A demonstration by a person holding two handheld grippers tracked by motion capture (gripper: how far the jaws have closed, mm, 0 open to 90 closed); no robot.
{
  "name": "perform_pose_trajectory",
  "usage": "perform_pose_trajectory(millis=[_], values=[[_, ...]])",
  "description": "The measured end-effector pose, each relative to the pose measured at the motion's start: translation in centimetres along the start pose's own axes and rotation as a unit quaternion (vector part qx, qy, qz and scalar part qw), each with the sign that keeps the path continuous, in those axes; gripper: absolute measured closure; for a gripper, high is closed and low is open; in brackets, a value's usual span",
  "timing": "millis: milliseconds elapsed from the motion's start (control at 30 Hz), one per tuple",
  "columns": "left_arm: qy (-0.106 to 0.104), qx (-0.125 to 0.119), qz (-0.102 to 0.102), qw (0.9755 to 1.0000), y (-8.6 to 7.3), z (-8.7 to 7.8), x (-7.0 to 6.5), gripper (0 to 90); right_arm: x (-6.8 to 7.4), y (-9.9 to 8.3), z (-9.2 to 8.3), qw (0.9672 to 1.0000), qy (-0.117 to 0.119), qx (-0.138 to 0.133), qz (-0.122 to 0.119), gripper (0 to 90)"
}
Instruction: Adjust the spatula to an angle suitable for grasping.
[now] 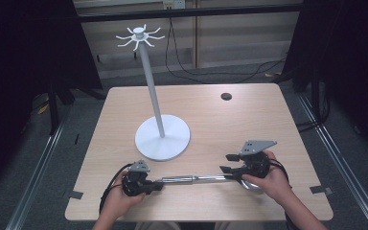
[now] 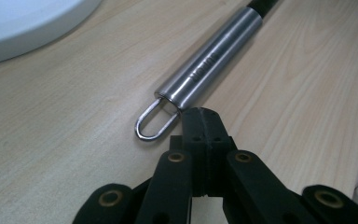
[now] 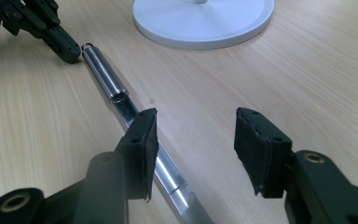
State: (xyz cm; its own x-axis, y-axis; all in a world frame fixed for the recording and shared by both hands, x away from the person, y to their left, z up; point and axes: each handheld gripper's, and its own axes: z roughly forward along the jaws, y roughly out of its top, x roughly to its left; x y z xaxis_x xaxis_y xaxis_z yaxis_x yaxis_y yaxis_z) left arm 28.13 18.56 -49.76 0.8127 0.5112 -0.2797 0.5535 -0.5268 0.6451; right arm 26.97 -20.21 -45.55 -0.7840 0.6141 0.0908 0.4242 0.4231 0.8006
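Pale wood table (image 1: 206, 115), white hook stand (image 1: 162, 136) behind. Steel utensil (image 1: 191, 179) lies flat between both grippers. Left gripper (image 2: 200, 122) closed, tips just beside the hanging loop (image 2: 153, 122). Right gripper (image 3: 193, 154) open, shaft (image 3: 168, 175) under its left pad. Probably rigid, slick, fairly light; grip the thick handle barrel (image 2: 212, 58).

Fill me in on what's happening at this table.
A person works a long metal utensil lying flat on the wooden table with hand-held tongs. The left tongs are shut, their tips at the hanging loop on the handle's end. The right tongs stand open near the other end, one pad beside the shaft, gripping nothing. A white hook stand waits behind.
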Motion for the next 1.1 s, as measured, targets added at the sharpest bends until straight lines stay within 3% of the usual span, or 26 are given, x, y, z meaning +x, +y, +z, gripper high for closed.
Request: perform_pose_trajectory(millis=[467, 1100], values=[[0.025, -0.021, -0.019, 0.9993, 0.8, 0.7, 1.1, 90.0, 0.0, -0.3, -0.8, 0.9999, -0.008, -0.006, 0.005, 44.1], [0.039, -0.042, -0.035, 0.9977, 2.4, 2.2, 2.3, 90.0, -0.2, -1.4, -2.5, 0.9995, -0.025, -0.010, 0.014, 41.7]])
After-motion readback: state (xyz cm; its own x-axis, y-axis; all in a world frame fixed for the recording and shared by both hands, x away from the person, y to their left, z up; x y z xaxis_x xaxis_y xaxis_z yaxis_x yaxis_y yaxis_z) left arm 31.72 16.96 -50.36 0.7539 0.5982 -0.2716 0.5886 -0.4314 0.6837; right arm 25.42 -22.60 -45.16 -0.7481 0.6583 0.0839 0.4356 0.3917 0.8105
